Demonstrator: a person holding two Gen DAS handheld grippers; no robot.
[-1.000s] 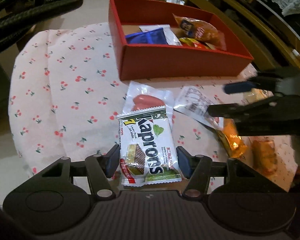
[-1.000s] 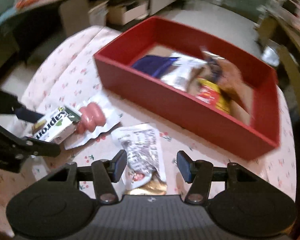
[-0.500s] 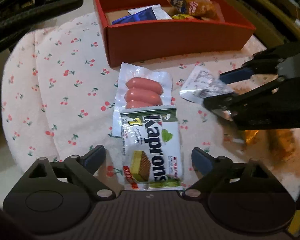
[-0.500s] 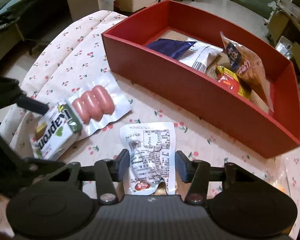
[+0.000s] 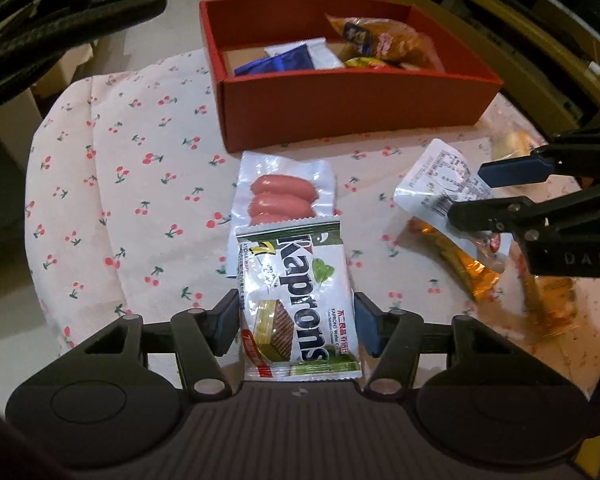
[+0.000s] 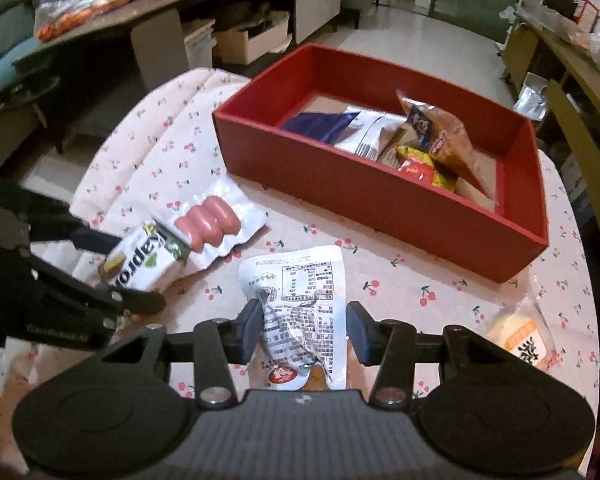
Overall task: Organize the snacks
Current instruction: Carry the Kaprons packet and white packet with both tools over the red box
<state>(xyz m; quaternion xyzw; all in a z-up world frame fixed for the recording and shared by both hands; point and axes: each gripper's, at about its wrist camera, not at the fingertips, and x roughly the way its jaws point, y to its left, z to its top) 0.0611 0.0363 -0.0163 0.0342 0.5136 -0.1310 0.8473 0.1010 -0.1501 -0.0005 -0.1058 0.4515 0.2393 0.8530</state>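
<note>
Two packets are now clamped at once: the left gripper (image 5: 296, 322), whose jaws have just been closing after a brief release, is shut again on the Kaprons wafer pack (image 5: 298, 300), and the right gripper (image 6: 300, 330), also just narrowed, is seen pinching the white printed pouch (image 6: 300, 300), now raised off the worktop (image 5: 140, 184). Both are judged ready for the red box (image 6: 380, 196), where several snacks already lie. A sausage pack (image 5: 284, 196) is left partly under the wafer pack's far end, and may be dragged along. An orange-labelled packet (image 6: 518, 338) waits beside the right gripper.
</note>
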